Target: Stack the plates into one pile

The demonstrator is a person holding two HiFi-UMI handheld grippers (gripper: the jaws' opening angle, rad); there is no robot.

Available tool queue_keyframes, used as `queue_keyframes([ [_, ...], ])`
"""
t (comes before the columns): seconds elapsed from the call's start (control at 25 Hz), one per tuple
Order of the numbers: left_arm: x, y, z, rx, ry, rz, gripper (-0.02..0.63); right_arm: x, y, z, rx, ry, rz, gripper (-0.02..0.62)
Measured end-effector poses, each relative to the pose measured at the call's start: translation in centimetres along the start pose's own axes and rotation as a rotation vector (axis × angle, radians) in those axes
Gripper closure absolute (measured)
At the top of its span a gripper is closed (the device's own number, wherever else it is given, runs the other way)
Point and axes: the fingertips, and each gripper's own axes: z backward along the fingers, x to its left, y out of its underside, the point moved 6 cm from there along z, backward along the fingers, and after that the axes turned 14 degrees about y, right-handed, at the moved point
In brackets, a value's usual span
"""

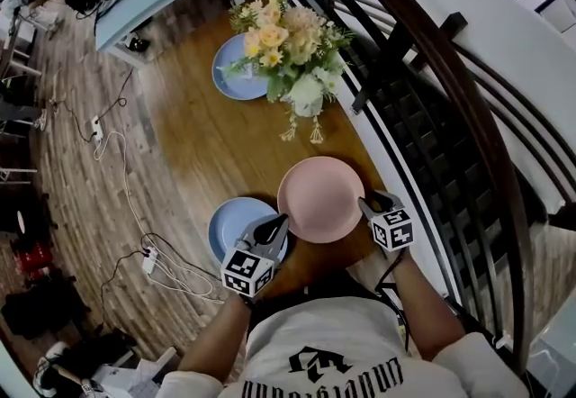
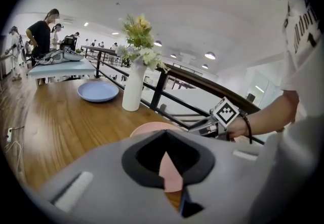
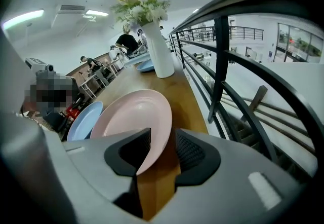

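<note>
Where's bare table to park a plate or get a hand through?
Free: mid-table wood between the far blue plate, the vase and the pink plate. Crowded: near edge, where pink plate, near blue plate, left gripper and right gripper bunch together.

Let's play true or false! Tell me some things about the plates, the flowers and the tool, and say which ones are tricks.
1. Three plates sit on the table: a pink plate, a near blue plate and a far blue plate. True.
2. The pink plate is beside the vase. False: the far blue plate is.
3. The right tool has its jaws open around the pink plate's rim. True.
4. The flowers lie flat on the table. False: they stand upright in the vase.
</note>
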Motion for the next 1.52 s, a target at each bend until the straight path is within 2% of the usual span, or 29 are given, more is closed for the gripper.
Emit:
queue_keyframes([
  [0.2,1.2,0.3,-0.3,0.014,-0.024,0.047,0.560,-0.4,0.5,-2.3,0.056,-0.030,-0.034,0.471],
  [0.52,1.5,1.1,-0.2,0.031,-0.040,0.077,0.560,-0.4,0.8,-4.3,0.105,-0.045,-0.034,0.475],
  [0.56,1.5,1.2,-0.1,0.031,-0.045,0.078,0.560,-0.3,0.8,-4.5,0.113,-0.047,-0.034,0.479],
  [0.64,1.7,1.1,0.0,0.030,-0.049,0.081,0.560,-0.3,0.8,-4.7,0.121,-0.047,-0.044,0.534],
  [0.76,1.9,1.1,0.0,0.037,-0.051,0.085,0.560,-0.5,0.4,-4.9,0.125,-0.046,-0.066,0.548],
  [1.24,2.0,1.8,1.0,0.027,-0.059,0.103,0.560,-1.0,-0.3,-4.4,0.097,-0.047,-0.210,0.578],
  [1.52,1.7,1.1,2.4,-0.007,-0.062,0.074,0.560,-0.9,-1.9,-2.6,0.044,-0.015,-0.193,0.577],
])
